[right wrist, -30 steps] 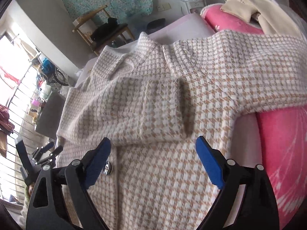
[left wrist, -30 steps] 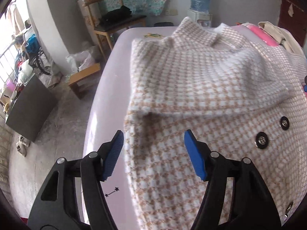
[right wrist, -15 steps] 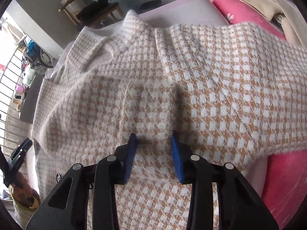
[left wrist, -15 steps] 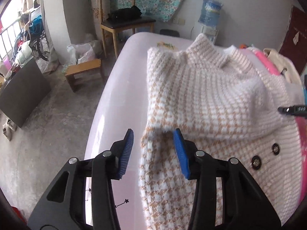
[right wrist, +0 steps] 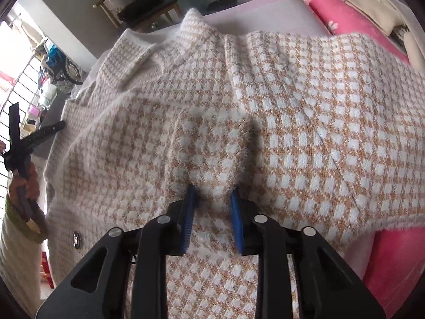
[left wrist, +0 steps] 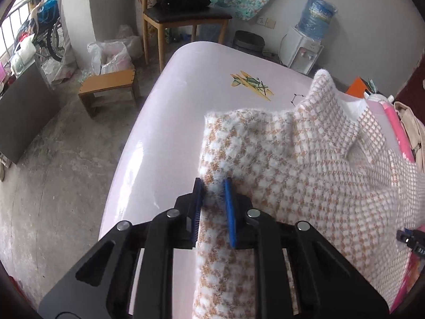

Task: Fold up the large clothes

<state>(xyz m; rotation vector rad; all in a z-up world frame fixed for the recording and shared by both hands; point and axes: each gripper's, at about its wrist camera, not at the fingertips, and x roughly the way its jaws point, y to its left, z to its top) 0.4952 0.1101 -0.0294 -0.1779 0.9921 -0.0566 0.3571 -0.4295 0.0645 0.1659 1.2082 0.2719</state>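
A large tan-and-white houndstooth knit jacket (left wrist: 305, 175) lies spread on a pale pink table (left wrist: 164, 133), collar at the far end. My left gripper (left wrist: 213, 186) is shut on the jacket's left edge, with fabric pinched between the blue pads. In the right wrist view the same jacket (right wrist: 292, 106) fills the frame. My right gripper (right wrist: 212, 195) is shut on a raised fold of the sleeve cuff lying across the jacket's front. The left gripper (right wrist: 24, 143) and the hand holding it show at the far left there.
A pink cushion (right wrist: 393, 265) and a beige garment (right wrist: 372, 5) lie to the right. Beyond the table stand a wooden chair (left wrist: 183, 18), a small wooden stool (left wrist: 109, 87), a water dispenser (left wrist: 305, 45) and plastic bags (left wrist: 111, 55) on the concrete floor.
Both grippers have gone from wide open to closed on the fabric. The left one moved forward to the jacket's left edge; the right one moved down onto the folded sleeve.
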